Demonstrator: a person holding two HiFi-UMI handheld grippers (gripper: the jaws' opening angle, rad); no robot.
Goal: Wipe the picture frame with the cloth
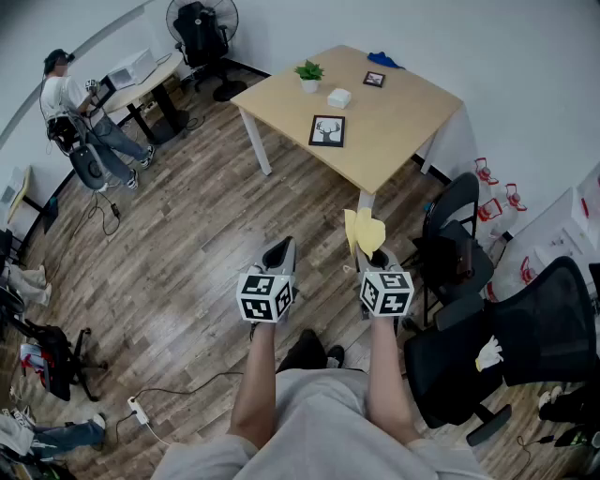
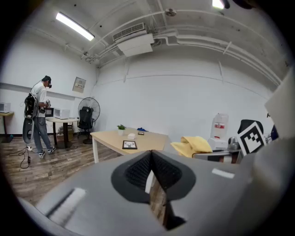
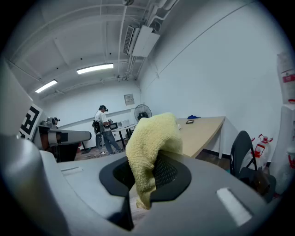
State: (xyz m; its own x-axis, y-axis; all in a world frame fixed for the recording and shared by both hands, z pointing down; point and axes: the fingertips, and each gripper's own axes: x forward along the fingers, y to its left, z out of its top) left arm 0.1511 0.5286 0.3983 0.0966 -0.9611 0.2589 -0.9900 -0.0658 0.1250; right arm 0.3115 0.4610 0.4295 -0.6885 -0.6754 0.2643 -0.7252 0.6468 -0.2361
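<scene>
A black picture frame (image 1: 327,130) with a deer print lies flat on the light wooden table (image 1: 394,131), seen small in the left gripper view as the picture frame (image 2: 129,145). My right gripper (image 1: 371,251) is shut on a yellow cloth (image 1: 364,232), which bulges up between its jaws as the yellow cloth (image 3: 150,147). My left gripper (image 1: 278,253) is shut and holds nothing. Both grippers hover over the floor, well short of the table.
On the table stand a small potted plant (image 1: 308,74), a white box (image 1: 338,97), a second small frame (image 1: 374,79) and a blue cloth (image 1: 383,61). Black office chairs (image 1: 455,234) crowd the right. A person (image 1: 80,117) stands at a far desk with a fan (image 1: 202,23).
</scene>
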